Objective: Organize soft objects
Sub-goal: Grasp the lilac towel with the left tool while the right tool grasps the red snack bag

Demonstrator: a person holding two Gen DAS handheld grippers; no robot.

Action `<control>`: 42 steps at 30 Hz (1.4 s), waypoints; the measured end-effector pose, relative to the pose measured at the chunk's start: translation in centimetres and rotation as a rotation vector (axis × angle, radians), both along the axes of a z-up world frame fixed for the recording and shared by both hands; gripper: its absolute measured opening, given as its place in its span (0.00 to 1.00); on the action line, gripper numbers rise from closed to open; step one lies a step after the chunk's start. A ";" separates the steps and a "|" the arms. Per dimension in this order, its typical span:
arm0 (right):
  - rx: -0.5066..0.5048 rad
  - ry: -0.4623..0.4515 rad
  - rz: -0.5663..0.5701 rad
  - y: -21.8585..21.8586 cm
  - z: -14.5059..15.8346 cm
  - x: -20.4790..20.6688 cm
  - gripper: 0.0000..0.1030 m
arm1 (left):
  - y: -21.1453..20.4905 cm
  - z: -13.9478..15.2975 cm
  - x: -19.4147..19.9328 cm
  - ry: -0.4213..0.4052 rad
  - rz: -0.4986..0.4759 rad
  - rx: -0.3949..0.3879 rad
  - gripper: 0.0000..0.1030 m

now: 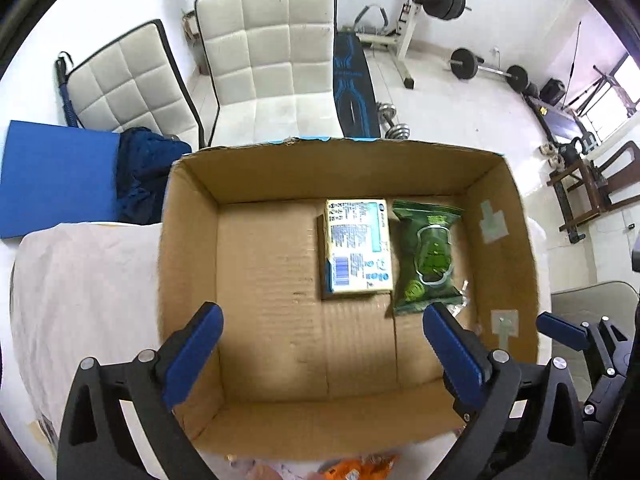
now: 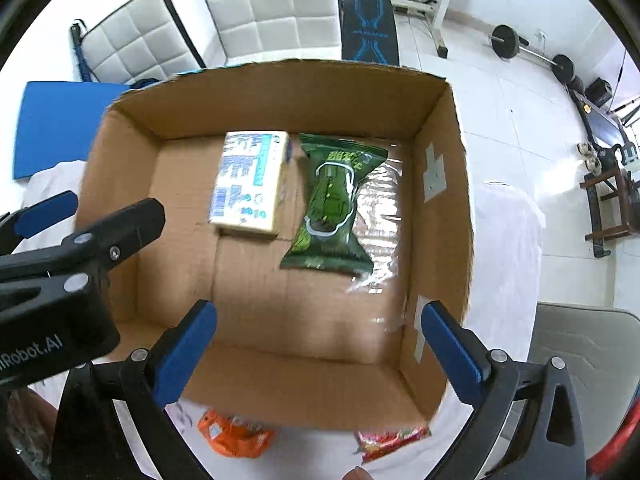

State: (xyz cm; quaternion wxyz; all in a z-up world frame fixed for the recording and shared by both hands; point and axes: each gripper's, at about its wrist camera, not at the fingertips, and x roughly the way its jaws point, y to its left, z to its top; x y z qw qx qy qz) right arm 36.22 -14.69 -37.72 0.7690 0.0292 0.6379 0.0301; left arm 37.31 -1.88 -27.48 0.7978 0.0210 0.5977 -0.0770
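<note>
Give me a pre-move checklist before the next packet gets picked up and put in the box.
1. Left hand-held gripper open and empty: ok, jaws wide apart above the cardboard box.
2. Right hand-held gripper open and empty: ok.
3. Free floor space in the box: ok, the near and left parts are bare; the white-blue pack and green packet lie side by side at the far right.
4. Next items in reach: ok, an orange packet and a red packet lie on the cloth in front of the box.
5. Grippers clear of each other: cannot tell, they are close together.
6. Clear film beside the green packet loose: cannot tell.
</note>
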 end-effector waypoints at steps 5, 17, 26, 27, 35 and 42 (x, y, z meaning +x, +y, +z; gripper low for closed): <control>0.028 -0.039 -0.006 -0.3 2.5 -3.1 1.00 | 0.1 3.0 -3.1 -0.041 0.011 0.000 1.00; 0.001 -0.024 -0.050 -4.5 3.1 -11.9 1.00 | 5.0 1.6 -13.7 -0.003 0.173 0.004 1.00; -0.086 0.095 0.060 -5.1 -5.2 -13.4 1.00 | 8.0 -8.2 -18.2 0.198 0.294 0.060 1.00; -0.095 0.104 0.069 -4.9 -6.1 -13.3 1.00 | 8.2 -9.0 -18.4 0.213 0.297 0.069 1.00; -0.078 0.206 0.055 -3.9 -12.8 -12.7 0.96 | 9.4 -14.0 -19.1 0.288 0.312 0.075 1.00; -0.112 0.239 -0.003 -3.9 -14.6 -13.6 0.54 | 8.9 -15.5 -19.3 0.308 0.289 0.045 1.00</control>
